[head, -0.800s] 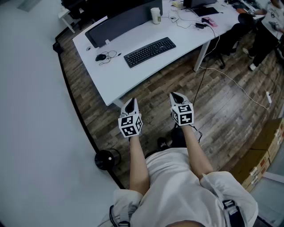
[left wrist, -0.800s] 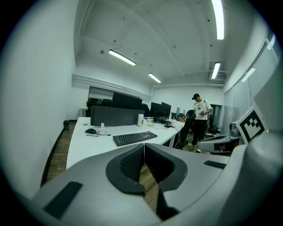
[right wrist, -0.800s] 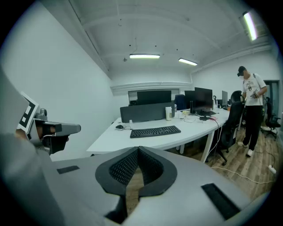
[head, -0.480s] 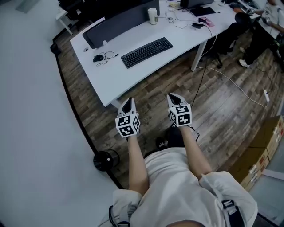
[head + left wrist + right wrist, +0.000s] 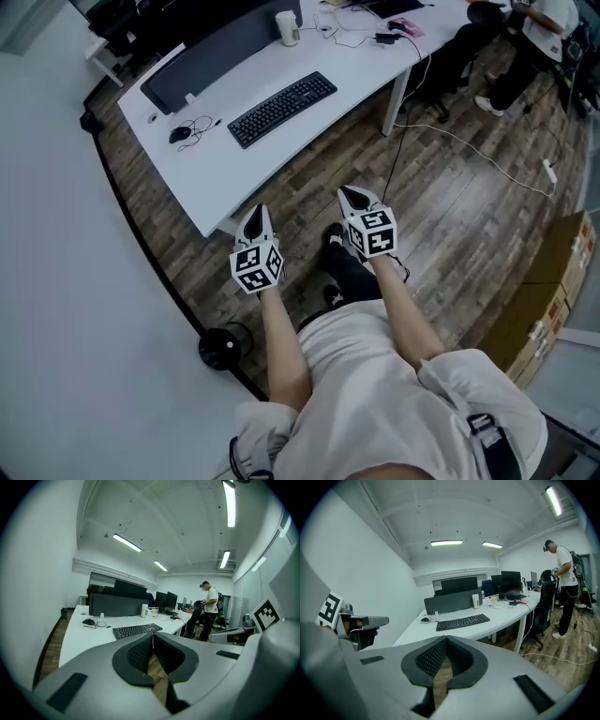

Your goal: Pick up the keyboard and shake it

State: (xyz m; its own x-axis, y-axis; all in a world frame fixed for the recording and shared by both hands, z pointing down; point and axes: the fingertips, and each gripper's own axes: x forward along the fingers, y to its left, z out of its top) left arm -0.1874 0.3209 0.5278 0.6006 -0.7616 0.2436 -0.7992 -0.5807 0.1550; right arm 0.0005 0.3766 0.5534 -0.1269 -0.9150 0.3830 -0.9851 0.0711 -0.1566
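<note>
A black keyboard [image 5: 282, 108] lies on a white desk [image 5: 225, 164], also visible as the keyboard [image 5: 137, 630] in the left gripper view and the keyboard [image 5: 462, 621] in the right gripper view. My left gripper [image 5: 255, 213] hangs over the wooden floor just short of the desk's near edge, shut, with nothing in it. Beside it to the right, my right gripper [image 5: 350, 194] is likewise shut and empty. Both point toward the desk, well short of the keyboard.
A black mouse [image 5: 179, 134] with a coiled cable lies left of the keyboard; a dark partition [image 5: 220, 52] and a white cup [image 5: 287, 28] stand behind it. A person [image 5: 562, 581] stands at a chair to the right. Cables cross the floor; cardboard boxes [image 5: 553, 281] sit at right.
Both grippers and the view have moved forward and a little left toward the desk; the desk and keyboard have shifted left in the head view. The jaws stay shut.
</note>
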